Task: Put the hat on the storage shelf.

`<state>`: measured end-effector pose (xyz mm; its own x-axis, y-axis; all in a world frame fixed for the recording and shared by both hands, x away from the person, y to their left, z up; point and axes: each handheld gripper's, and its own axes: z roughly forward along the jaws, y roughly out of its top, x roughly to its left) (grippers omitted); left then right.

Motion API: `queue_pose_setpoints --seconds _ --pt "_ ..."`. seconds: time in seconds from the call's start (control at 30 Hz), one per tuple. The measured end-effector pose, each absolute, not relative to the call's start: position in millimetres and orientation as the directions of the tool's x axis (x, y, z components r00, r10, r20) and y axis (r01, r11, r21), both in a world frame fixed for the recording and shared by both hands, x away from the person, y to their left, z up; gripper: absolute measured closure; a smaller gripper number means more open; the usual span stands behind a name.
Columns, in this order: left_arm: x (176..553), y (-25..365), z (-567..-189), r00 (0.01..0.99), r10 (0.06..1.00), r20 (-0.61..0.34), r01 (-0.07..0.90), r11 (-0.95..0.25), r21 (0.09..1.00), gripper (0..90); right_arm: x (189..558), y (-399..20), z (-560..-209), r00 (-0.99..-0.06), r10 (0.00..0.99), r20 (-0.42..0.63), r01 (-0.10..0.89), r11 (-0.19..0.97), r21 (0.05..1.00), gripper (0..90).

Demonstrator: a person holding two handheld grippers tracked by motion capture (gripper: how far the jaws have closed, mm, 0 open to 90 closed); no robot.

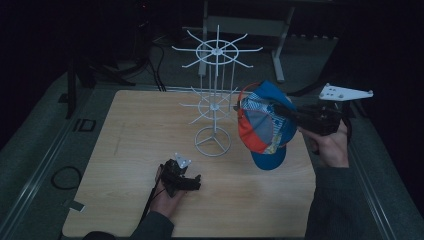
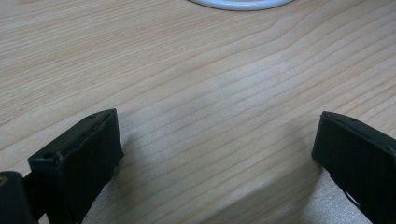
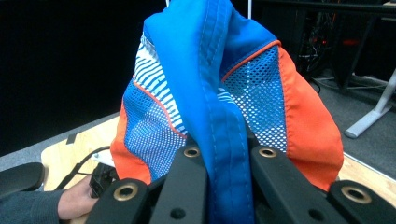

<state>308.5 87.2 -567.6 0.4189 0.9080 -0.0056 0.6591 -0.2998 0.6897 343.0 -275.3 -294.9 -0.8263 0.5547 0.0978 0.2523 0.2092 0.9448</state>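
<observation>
A blue, orange and white mesh cap [image 1: 265, 125] hangs in the air to the right of the white wire hanging rack [image 1: 214, 95], close to one of its lower hooks. My right gripper [image 1: 285, 111] is shut on the cap, and in the right gripper view its jaws pinch a blue fold of the cap [image 3: 224, 140]. My left gripper [image 1: 192, 182] rests low over the wooden table [image 1: 130, 150] in front of the rack's base. Its jaws stand open in the left gripper view [image 2: 215, 149], with bare wood between them.
The rack's round white base [image 1: 212, 141] stands near the table's middle; its rim [image 2: 238, 4] is just ahead of the left jaws. The rack's hooks [image 1: 240, 50] spread out at two levels. Dark floor, cables and a white table frame [image 1: 280, 45] lie beyond the far edge.
</observation>
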Motion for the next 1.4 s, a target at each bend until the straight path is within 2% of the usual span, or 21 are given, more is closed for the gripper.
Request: queue_pose_setpoints --seconds 0.8,1.4 --pt "308.5 87.5 -567.4 0.422 0.907 -0.003 0.66 -0.304 0.687 1.9 334.1 -288.8 -257.2 -0.824 0.563 0.064 0.198 0.181 0.963 88.6" --pt "308.5 87.5 -567.5 0.422 0.907 -0.003 0.659 -0.305 0.688 1.9 334.0 -276.0 -229.0 -0.838 0.543 0.049 0.146 0.137 0.98 88.6"
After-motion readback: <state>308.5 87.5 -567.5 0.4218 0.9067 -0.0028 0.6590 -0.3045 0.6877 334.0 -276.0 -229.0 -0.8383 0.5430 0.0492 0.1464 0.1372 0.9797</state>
